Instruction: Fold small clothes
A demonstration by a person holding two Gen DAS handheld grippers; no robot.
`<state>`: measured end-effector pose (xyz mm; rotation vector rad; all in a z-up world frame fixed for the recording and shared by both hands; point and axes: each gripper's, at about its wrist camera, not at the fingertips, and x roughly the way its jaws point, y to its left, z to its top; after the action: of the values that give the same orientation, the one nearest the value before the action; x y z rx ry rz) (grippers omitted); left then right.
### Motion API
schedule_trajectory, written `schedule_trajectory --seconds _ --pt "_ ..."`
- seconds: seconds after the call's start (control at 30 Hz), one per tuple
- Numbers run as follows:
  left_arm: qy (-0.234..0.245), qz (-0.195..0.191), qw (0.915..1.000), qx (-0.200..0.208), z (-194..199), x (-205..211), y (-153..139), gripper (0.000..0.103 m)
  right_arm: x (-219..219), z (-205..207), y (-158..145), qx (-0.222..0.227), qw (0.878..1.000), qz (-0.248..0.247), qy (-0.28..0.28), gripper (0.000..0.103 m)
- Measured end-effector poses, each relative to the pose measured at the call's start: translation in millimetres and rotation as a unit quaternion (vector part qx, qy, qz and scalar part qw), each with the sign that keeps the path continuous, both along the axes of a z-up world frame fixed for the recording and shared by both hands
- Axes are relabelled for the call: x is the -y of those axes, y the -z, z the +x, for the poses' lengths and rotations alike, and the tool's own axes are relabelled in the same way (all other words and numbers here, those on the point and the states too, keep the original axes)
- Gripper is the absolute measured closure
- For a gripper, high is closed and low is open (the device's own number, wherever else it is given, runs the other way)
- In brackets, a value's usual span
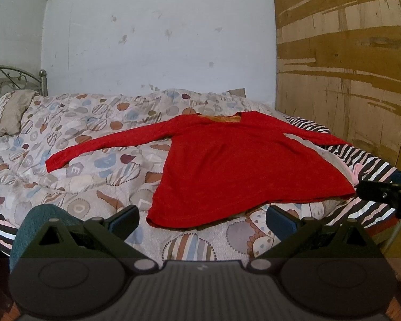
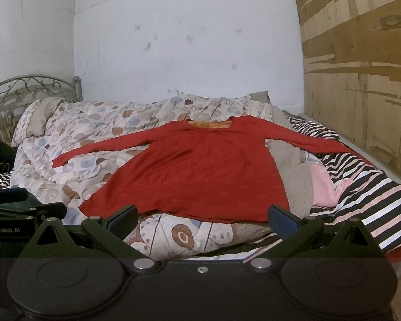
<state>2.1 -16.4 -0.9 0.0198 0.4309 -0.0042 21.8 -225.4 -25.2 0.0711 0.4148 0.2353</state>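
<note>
Both claws stand wide apart and hold nothing: the left gripper (image 1: 202, 218) and the right gripper (image 2: 201, 218) hover just short of the hem of a red long-sleeved top (image 2: 192, 171). It lies flat on a patterned quilt (image 1: 74, 144), sleeves spread, orange lining visible at the neckline.

Both wrist views looked forward from low at the bed's near edge, facing the white wall (image 1: 157, 32) behind it. Each framed the red shirt (image 1: 243, 165) mid-frame. The left view sat further left, catching the right gripper (image 1: 382, 191) at its right edge; the right view caught the left gripper (image 2: 26, 208) at lower left.
</note>
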Motion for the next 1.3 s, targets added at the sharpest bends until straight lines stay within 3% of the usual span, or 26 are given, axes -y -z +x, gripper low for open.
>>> schedule_trajectory --seconds 0.27,0.4,0.57,0.83,1.3 --pt "0.007 -0.024 0.9996 -0.013 8.1 -13.5 -1.1 0.0 -3.7 14.3 -17.4 0.006 0.997 -0.058 0.053 0.0" --pt "0.002 -0.061 0.998 -0.015 23.7 -31.1 -14.1 0.0 2.1 26.5 -34.7 0.02 0.994 -0.048 0.094 0.0" --pt "-0.015 -0.064 0.9977 -0.016 57.5 -47.5 -34.1 0.0 8.2 58.6 -45.4 -0.011 0.993 -0.025 0.118 0.0" --pt "-0.026 -0.075 0.9965 -0.024 123.6 -66.7 -61.0 0.0 -9.8 106.8 -54.0 -0.01 0.989 -0.076 0.13 0.0" --pt "-0.023 0.015 0.9995 -0.012 243.1 -57.1 -80.8 0.0 -29.7 220.9 -34.8 -0.025 0.986 -0.094 0.137 0.0"
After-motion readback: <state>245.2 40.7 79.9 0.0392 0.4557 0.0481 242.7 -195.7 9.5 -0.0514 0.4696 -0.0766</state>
